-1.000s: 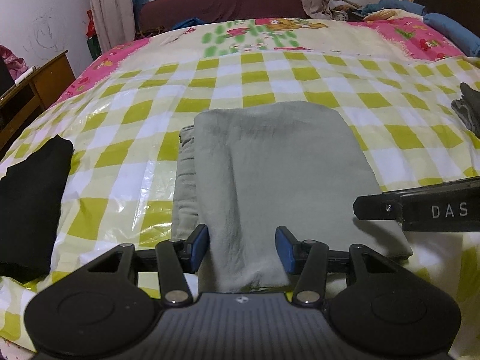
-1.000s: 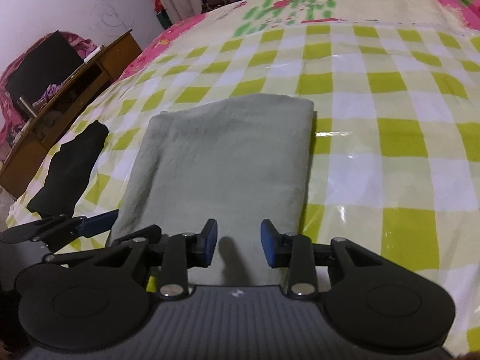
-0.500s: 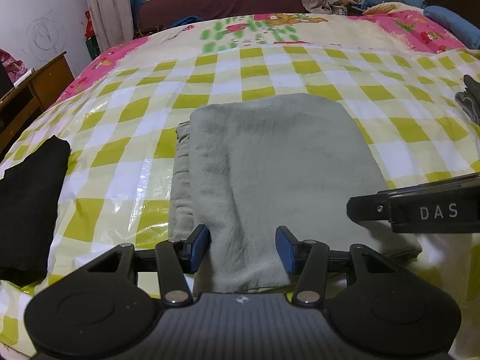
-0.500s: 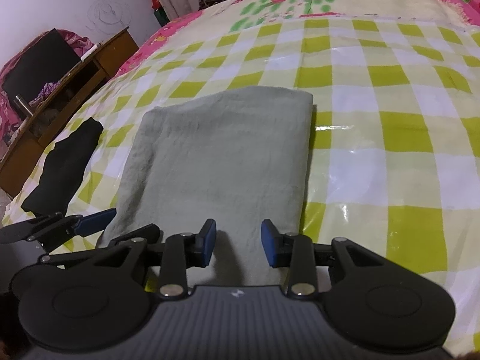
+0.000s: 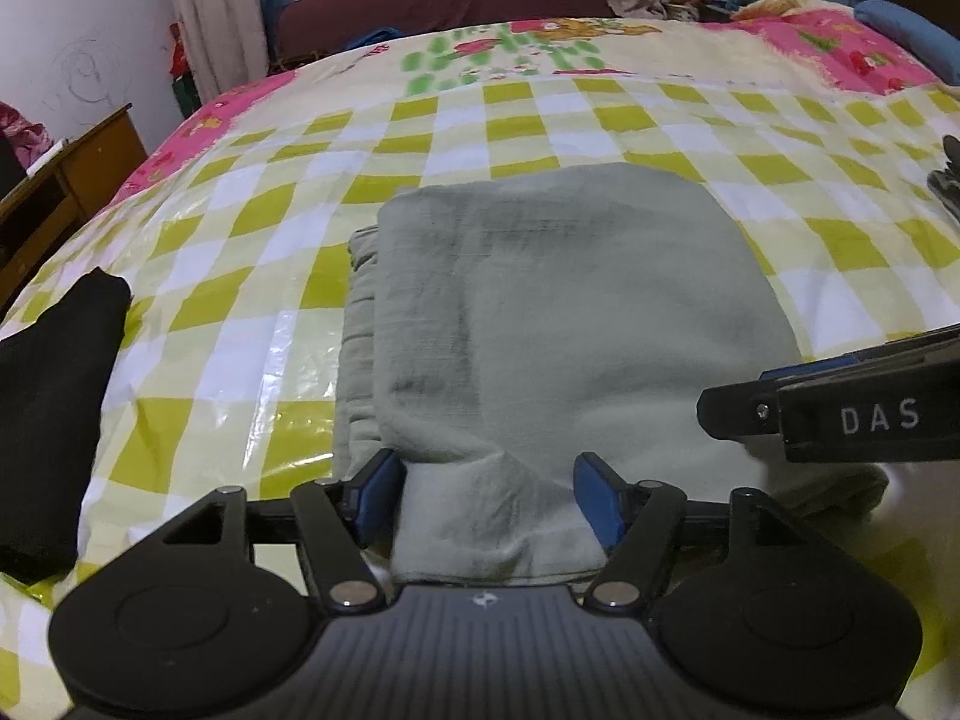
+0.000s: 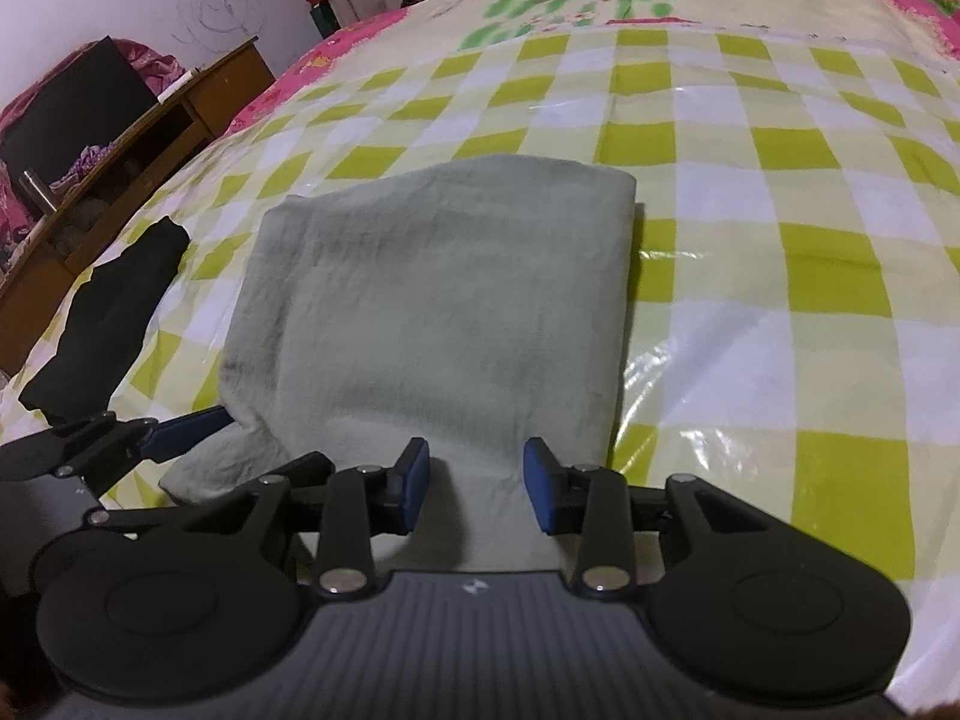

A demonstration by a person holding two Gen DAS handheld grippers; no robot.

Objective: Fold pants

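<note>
My left claw (image 5: 487, 501) has just been opening, the pants' (image 5: 558, 324) near edge loose between its pads. My right claw (image 6: 475, 487) stands open over the same edge, near the bed's (image 6: 780, 192) near edge.

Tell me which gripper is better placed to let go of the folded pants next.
Right, probably. The left gripper has just been opening, its jaws already wide around the gray-green pants. The right gripper stands narrower, cloth between its pads.
</note>
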